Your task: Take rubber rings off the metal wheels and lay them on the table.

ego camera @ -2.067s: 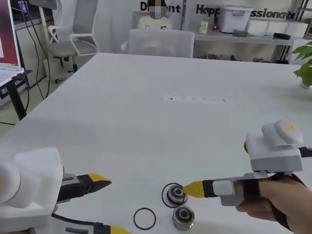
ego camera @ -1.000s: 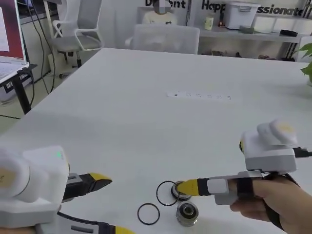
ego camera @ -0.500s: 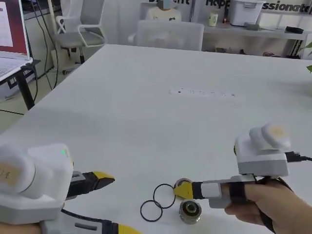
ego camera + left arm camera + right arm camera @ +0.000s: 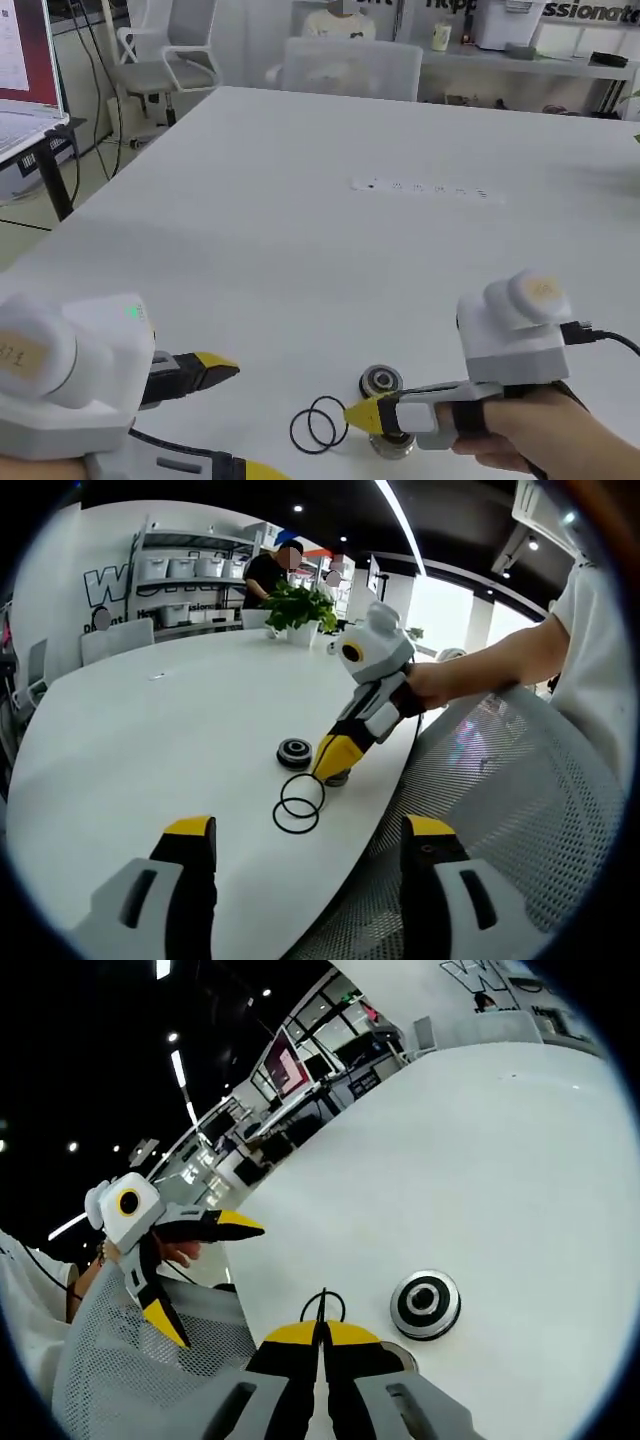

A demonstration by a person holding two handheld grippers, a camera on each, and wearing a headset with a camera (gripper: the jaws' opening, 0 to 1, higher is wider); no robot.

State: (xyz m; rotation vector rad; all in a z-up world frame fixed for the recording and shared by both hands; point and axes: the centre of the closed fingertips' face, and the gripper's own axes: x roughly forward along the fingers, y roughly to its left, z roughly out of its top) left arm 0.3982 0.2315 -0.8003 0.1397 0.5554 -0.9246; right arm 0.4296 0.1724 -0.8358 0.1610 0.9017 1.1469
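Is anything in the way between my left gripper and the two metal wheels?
Yes. Two overlapping rubber rings lie on the table between the open left gripper and the metal wheels. The right gripper, shut on one ring, reaches across the nearer wheel; the farther wheel stands uncovered.

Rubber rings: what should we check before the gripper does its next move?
1. Right gripper has hold of a rubber ring: ok, the jaws are shut with the ring's loop poking out past the tips.
2. That ring is down on the table: ok, it looks flat, overlapping the first ring.
3. Far wheel has no loose ring around it: ok.
4. Near wheel is bare: cannot tell, the right gripper covers most of it.
5. Left gripper is out of the way: ok, open, holding nothing, short of the rings.
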